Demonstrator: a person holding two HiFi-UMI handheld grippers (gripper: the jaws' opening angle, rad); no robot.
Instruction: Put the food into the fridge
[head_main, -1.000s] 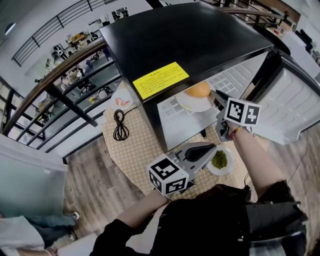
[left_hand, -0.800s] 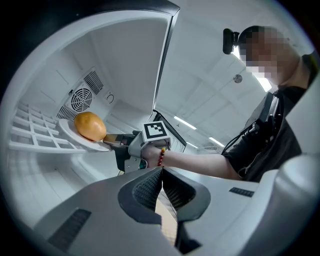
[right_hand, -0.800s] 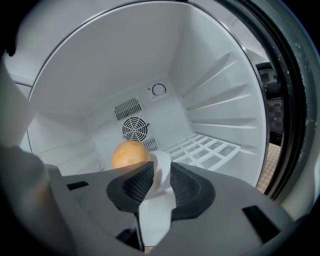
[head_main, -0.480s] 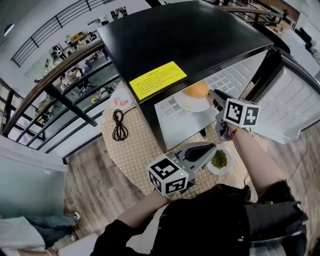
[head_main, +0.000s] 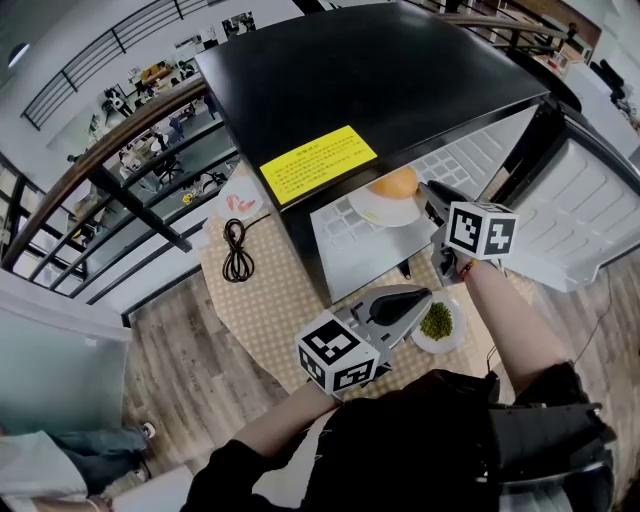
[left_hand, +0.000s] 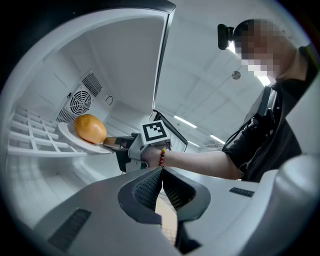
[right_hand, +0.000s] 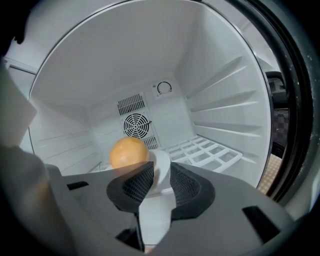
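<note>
- Orange (right_hand: 128, 152): round, smooth, yellow-orange, sitting on a white plate (head_main: 378, 212) over the wire shelf (right_hand: 207, 150) inside the fridge (head_main: 380, 80).
- Right gripper (right_hand: 161, 171) reaches into the fridge, jaws clenched on the plate's rim.
- Left gripper (left_hand: 161, 175) hangs before the fridge, jaws pressed together, empty.
- Dish of greens (head_main: 438, 320) lies below the fridge's opening.

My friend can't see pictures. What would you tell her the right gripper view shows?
The fingers of the right gripper pinch the rim of a white plate carrying a round orange food, inside the white fridge. A fan grille sits on the back wall, and a grid shelf lies at right.
</note>
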